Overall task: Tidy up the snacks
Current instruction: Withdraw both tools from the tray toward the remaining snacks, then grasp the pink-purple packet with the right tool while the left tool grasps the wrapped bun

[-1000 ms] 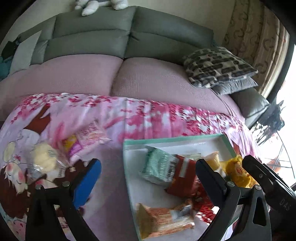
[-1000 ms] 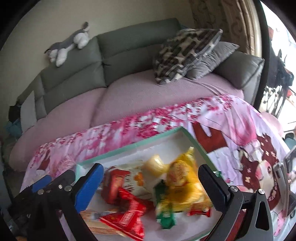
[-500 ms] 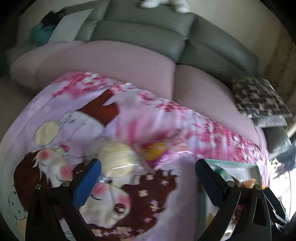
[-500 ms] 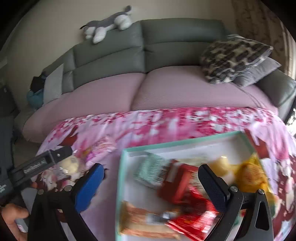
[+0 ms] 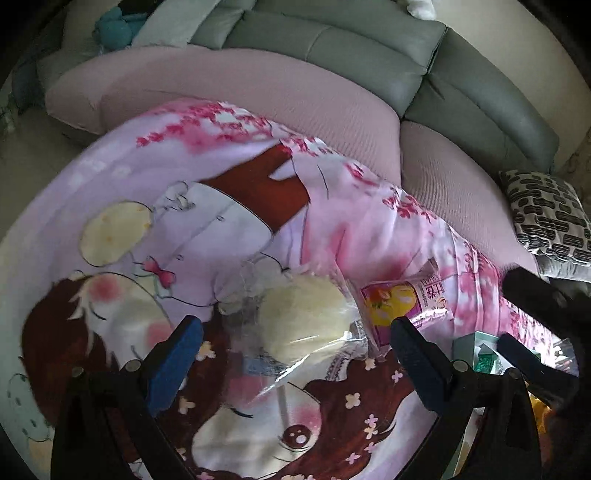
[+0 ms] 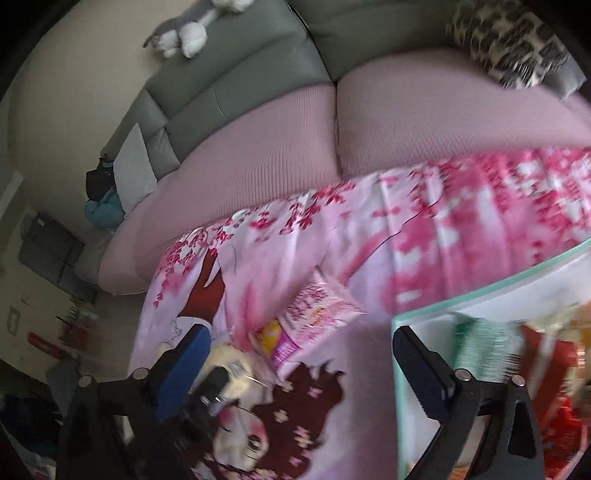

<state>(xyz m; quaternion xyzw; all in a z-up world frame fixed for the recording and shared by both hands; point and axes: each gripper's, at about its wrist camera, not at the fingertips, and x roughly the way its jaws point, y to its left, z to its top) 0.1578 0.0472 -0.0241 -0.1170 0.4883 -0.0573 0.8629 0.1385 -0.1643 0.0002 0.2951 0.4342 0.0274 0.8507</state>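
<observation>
Right hand-held gripper [image 6: 301,354] view alone: stuffed toy [image 6: 188,26] atop sofa [image 6: 236,85].

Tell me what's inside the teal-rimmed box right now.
In the teal-rimmed box, the right wrist view shows a green packet and red packets, blurred. The rest is cut off by the frame edge.

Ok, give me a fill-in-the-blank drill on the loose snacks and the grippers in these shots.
1. The pale yellow bun in clear plastic wrap lies between the open fingers of the ____ gripper.
2. Touching the bun's right side lies a ____ snack packet with a yellow picture.
3. The white tray with a mint-green rim lies on the ____-patterned pink cloth.

Missing words: left; pink; blossom
</observation>
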